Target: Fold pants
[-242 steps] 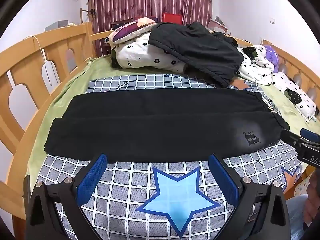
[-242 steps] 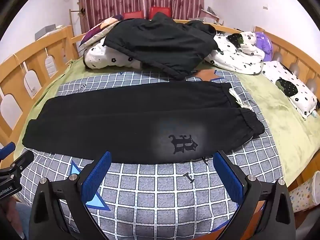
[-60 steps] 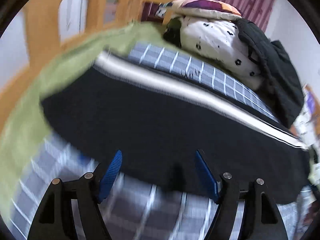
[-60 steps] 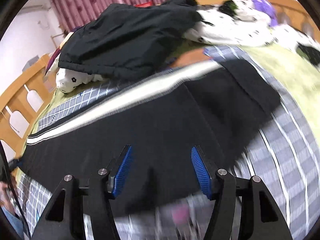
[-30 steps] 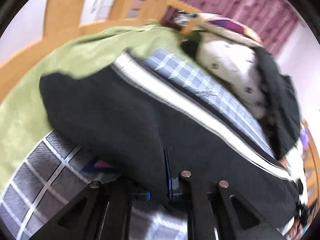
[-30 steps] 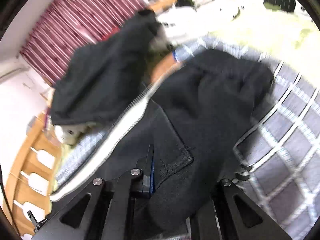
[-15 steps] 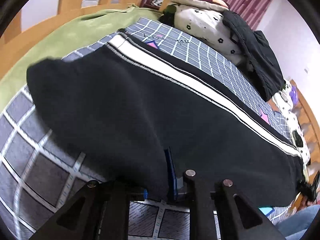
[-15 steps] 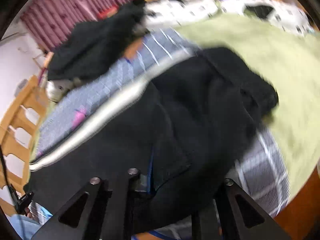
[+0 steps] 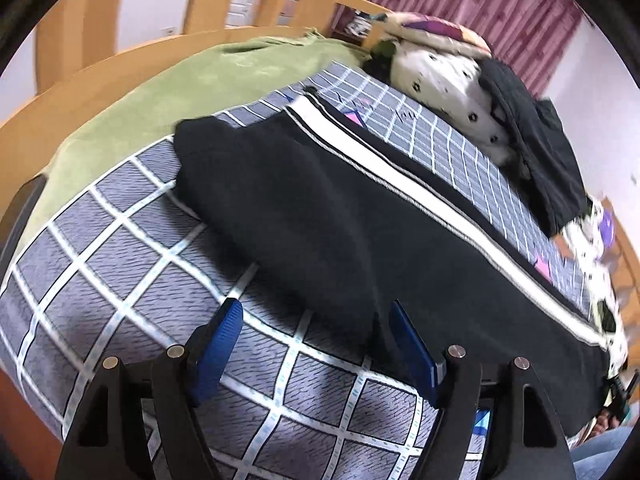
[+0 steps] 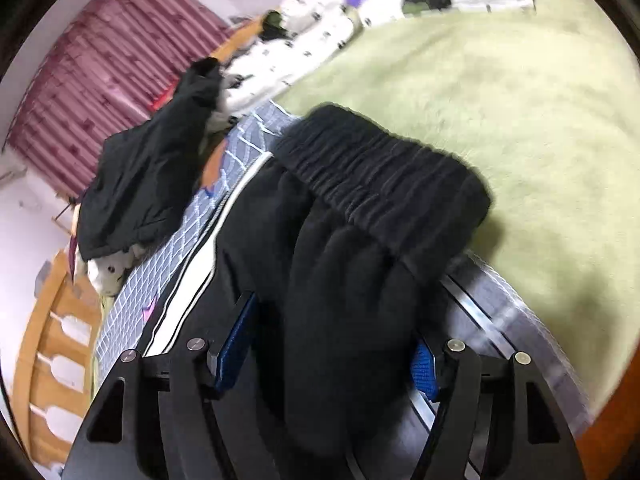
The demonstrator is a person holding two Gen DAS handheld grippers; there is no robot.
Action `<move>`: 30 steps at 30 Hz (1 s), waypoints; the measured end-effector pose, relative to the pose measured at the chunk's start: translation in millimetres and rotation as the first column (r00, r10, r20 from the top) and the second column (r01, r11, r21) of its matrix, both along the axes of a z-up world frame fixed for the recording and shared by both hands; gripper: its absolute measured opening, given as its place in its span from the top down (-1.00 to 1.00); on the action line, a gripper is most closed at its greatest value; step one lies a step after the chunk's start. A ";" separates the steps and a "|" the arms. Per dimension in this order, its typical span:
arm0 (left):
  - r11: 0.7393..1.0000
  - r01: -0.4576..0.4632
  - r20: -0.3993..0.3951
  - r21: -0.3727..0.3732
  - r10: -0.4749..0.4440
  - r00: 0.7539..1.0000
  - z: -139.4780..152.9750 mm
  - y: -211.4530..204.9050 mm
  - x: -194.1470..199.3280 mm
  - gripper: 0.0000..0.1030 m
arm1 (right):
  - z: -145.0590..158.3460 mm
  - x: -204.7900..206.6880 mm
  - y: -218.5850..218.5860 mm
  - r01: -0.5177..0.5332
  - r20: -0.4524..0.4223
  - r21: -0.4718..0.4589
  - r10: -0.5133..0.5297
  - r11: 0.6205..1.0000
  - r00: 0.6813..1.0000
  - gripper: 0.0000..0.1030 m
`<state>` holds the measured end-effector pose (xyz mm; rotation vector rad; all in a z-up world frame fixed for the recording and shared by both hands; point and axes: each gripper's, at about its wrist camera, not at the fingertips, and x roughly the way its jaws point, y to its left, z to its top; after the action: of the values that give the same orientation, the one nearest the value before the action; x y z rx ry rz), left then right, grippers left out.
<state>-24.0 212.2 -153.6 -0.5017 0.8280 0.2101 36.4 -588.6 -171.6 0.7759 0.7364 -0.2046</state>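
Black pants with a white side stripe lie lengthwise across the checked bed cover, folded leg on leg. My left gripper is open at the near edge of the leg end, its blue pads apart, the cloth edge just at the right pad. In the right wrist view the elastic waistband lies bunched on the cover. My right gripper is open, with the pants cloth heaped loosely between its blue pads.
A grey checked cover lies over a green blanket. Spotted pillows and a black jacket sit at the back. A wooden bed rail runs along the left. Green blanket spreads past the waistband.
Both grippers were shut on the pants' near edge and have opened, letting the cloth drop onto the bed. The pants now lie folded in half lengthwise with the white stripe on top.
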 end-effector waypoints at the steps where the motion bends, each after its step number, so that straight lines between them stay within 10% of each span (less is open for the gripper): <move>1: 1.000 -0.007 0.010 -0.006 0.007 1.000 0.9 1.7 -1.7 -0.44 | 1.3 6.2 0.7 0.018 -0.011 -0.029 -0.018 0.999 1.000 0.07; 3: 1.000 -0.026 0.017 -0.016 0.026 1.000 0.6 6.6 -3.2 -0.44 | 17.8 14.8 4.3 0.006 0.006 -0.145 -0.005 0.989 1.000 0.42; 7: 0.995 -0.079 0.020 -0.061 0.080 0.997 -5.5 21.5 1.4 -0.43 | 54.3 10.7 -7.8 -0.030 0.134 -0.186 0.056 0.982 0.989 0.46; 14: 0.990 -0.138 -0.007 -0.030 0.138 0.990 -14.8 50.3 40.1 -0.38 | 12.9 9.8 -4.7 -0.066 -0.084 -0.197 0.050 0.978 0.995 0.19; 21: 0.995 -0.095 -0.018 0.040 0.096 0.995 -6.8 64.1 63.3 0.65 | 39.3 -53.0 4.8 -0.040 -0.131 -0.284 0.003 0.958 0.991 0.10; 26: 0.994 -0.100 0.011 0.046 0.100 0.995 0.4 70.6 52.9 0.62 | 78.3 -54.8 37.6 -0.066 -0.103 -0.367 0.030 0.928 0.994 0.10; 30: 0.990 -0.056 -0.079 0.130 0.067 0.995 -1.2 57.6 42.2 0.05 | 103.8 -28.6 73.0 -0.139 -0.061 -0.379 0.125 0.915 0.990 0.01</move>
<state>18.2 269.8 -154.8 -0.4004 0.8750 0.3406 7.8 -515.6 -67.8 0.3485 0.7503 -0.2321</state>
